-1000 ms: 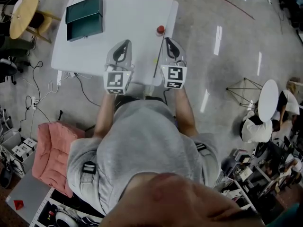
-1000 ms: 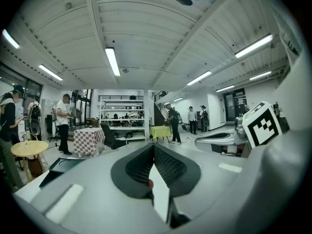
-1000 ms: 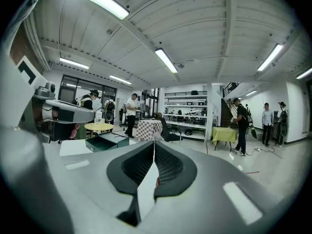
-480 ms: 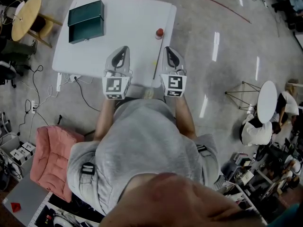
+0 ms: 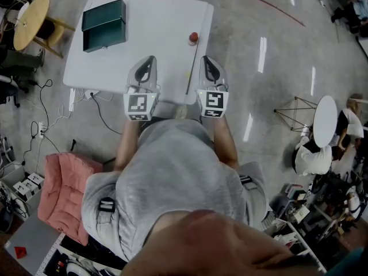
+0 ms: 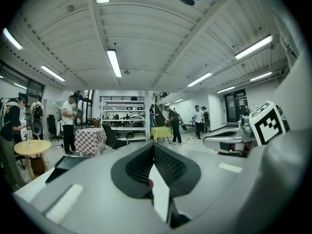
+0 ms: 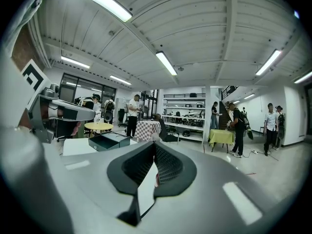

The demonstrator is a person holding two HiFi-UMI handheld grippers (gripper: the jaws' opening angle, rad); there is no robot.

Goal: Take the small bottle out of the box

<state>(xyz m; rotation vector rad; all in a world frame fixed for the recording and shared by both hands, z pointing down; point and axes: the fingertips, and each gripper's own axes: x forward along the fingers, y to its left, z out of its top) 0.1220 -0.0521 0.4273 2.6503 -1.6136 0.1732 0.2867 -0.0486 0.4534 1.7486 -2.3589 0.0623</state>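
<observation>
Left gripper (image 6: pixel 153 145) clenched, jaws meet at the tips with nothing between them. Right gripper (image 7: pixel 155 144) is the same, pressed together and empty. Both are held side by side and roughly level over the near edge of the white table (image 5: pixel 164 16), just in front of the person's body, neither touching anything. The dark green box (image 5: pixel 103 23) sits at the far left corner with its lid open, well apart from both grippers. Its inside is too small to read from the head view, and the right gripper view shows only its side. A small red object (image 5: pixel 194 37) stands alone on the table toward the far right edge, well away from the box and ahead of the right gripper - probably the small bottle, though too small to be sure. If so, the removal looks done: bottle out on the table, box open, both grippers let go, nothing obvious left. If it isn't the bottle, then nothing has been grasped and the reach to the box is all to do.
</observation>
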